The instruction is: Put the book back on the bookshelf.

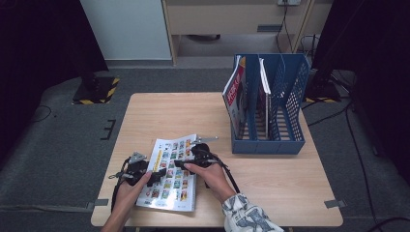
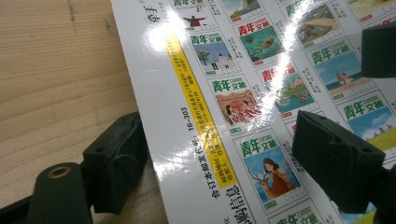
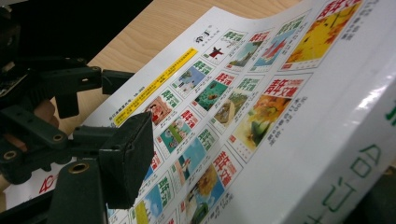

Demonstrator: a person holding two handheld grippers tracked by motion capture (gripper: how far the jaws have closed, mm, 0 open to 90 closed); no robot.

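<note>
- One magazine (image 1: 170,176) lies back cover up near the front edge of the table (image 1: 270,183), and we see rows of small cover pictures and a yellow strip printed on it.
- Both our hand-held grippers are at it: the left hand-held gripper (image 1: 145,175) comes in from the magazine's left edge, the right hand-held gripper (image 1: 189,162) from its right side.
- From the left gripper view, we see the left jaws standing apart, one on the bare wood just beside the magazine's (image 2: 243,107) edge and the other over the printed cover.
- From the right gripper view, we see one right jaw over the cover while the magazine's (image 3: 261,107) near edge rises up at the right; the other jaw is hidden, so we cannot tell whether this hand-held gripper is clamped or apart.
- We also see the left hand-held gripper (image 3: 108,99) farther off in that view, at the far edge of the cover.
- Well apart, at the table's far right, stands a blue file rack (image 1: 285,140) with other magazines (image 1: 237,94) upright in its left compartments.
</note>
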